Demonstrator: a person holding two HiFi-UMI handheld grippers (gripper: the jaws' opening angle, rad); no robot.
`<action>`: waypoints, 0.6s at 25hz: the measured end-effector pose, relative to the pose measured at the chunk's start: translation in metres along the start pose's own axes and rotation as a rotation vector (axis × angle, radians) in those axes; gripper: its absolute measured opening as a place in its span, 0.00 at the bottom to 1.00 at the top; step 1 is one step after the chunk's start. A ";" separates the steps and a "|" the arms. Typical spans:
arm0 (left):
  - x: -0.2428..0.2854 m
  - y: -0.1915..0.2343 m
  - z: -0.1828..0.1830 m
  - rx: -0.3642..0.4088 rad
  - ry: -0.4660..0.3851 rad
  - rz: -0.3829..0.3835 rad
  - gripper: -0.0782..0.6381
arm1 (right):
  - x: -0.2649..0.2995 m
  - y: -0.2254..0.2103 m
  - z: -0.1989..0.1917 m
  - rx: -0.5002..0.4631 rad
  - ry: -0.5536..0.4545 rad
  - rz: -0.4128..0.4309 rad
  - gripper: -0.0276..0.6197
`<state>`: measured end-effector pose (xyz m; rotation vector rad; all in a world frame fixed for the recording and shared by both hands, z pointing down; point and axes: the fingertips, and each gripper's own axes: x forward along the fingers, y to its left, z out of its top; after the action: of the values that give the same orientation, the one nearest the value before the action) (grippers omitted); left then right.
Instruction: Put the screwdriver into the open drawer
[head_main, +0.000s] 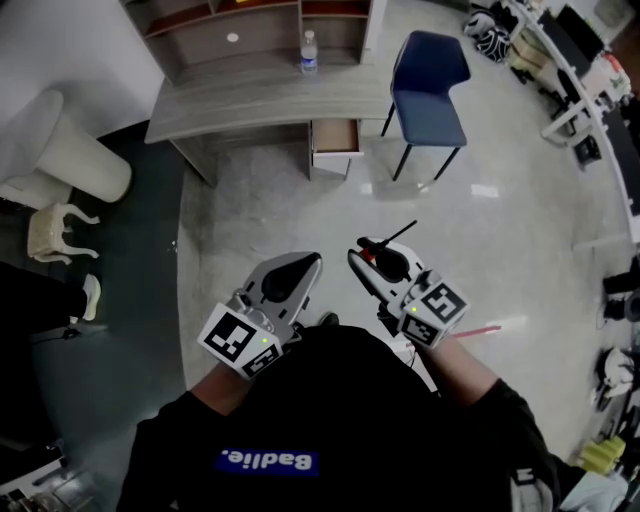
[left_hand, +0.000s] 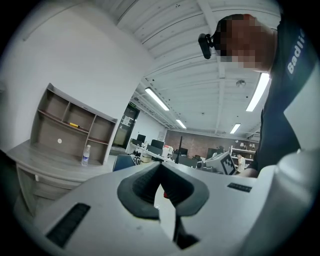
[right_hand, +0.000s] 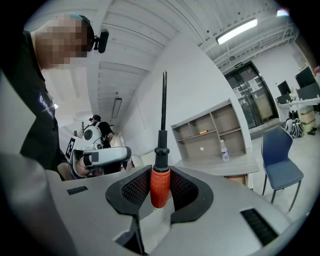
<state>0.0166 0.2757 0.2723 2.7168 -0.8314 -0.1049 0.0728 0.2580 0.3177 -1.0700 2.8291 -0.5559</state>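
The right tool (head_main: 374, 254) holds the screwdriver (head_main: 392, 240), its dark ribbed pads closed on the sides of the orange-red handle. In the right gripper view the handle (right_hand: 160, 187) stands upright between the pads of the tool (right_hand: 160, 171), and above it a black collar and a thin dark shaft rise well past the tips. From the head view the shaft slants forward and to the right, over the pale floor (head_main: 480, 230).

The left tool (head_main: 300, 268) is just beside the right one, apart from it, and carries nothing. In the left gripper view its pads (left_hand: 142, 185) draw together to a point at the tips (left_hand: 160, 167). They appear to meet there, though the view is too close to be sure of full contact.

Both tools are held out level in front of the person, well apart from the desk (head_main: 250, 105). The open drawer (head_main: 335, 136) juts out from under the desk's front edge, near its right end, and shows a wood-coloured inside. A blue chair (head_main: 430, 75) stands just to its right. A water bottle (head_main: 309, 52) stands upright on the desk in front of a shelf unit (head_main: 230, 30).
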 end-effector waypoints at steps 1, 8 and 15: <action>0.004 -0.001 0.000 0.002 0.000 0.000 0.11 | -0.001 -0.003 0.000 -0.003 0.005 0.000 0.23; 0.019 0.003 -0.001 0.002 -0.003 -0.001 0.11 | -0.003 -0.024 -0.004 -0.008 0.028 -0.020 0.23; 0.042 0.036 0.006 -0.008 0.004 -0.032 0.11 | 0.021 -0.049 0.008 -0.011 0.031 -0.036 0.23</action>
<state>0.0307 0.2224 0.2783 2.7222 -0.7847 -0.1092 0.0887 0.2080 0.3289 -1.1265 2.8478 -0.5649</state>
